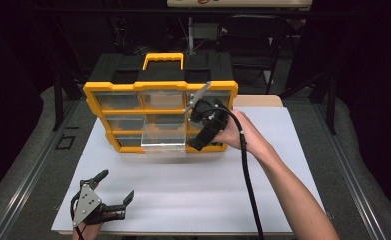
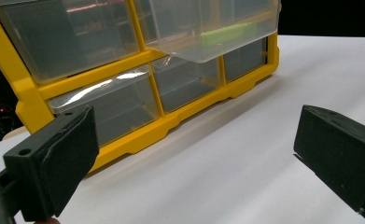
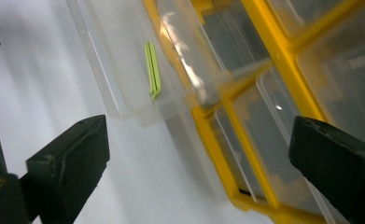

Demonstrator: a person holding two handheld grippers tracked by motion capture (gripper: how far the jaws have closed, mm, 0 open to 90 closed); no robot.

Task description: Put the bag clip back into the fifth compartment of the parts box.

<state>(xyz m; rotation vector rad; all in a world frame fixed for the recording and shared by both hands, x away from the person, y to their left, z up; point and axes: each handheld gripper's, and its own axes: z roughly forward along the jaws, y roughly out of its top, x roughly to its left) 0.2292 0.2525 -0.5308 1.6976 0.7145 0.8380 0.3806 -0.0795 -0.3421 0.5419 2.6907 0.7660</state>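
On the white sheet (image 1: 183, 190) covering the table stands a yellow-framed organizer (image 1: 160, 116) with a grid of clear drawers and a yellow carry handle on top. One clear drawer (image 1: 164, 140) in the middle column is pulled well out of its slot and projects toward the person; a small green item (image 2: 228, 33) lies inside it, visible through the drawer wall in both gripper views.

Right gripper (image 1: 197, 131): held at the right end of the organizer's front, just beside the pulled drawer. Jaws stand wide apart, nothing between them; pads touch neither the drawer nor the frame in the right gripper view. Cable trails back along the forearm.

Left gripper (image 1: 114, 189): rests low near the front left edge of the sheet, well apart from the organizer. Jaws spread wide, empty, pointing toward the organizer's lower front; the left gripper view shows bare white sheet between the pads.

Remaining drawers sit closed in the frame. Contents of those not discernible.
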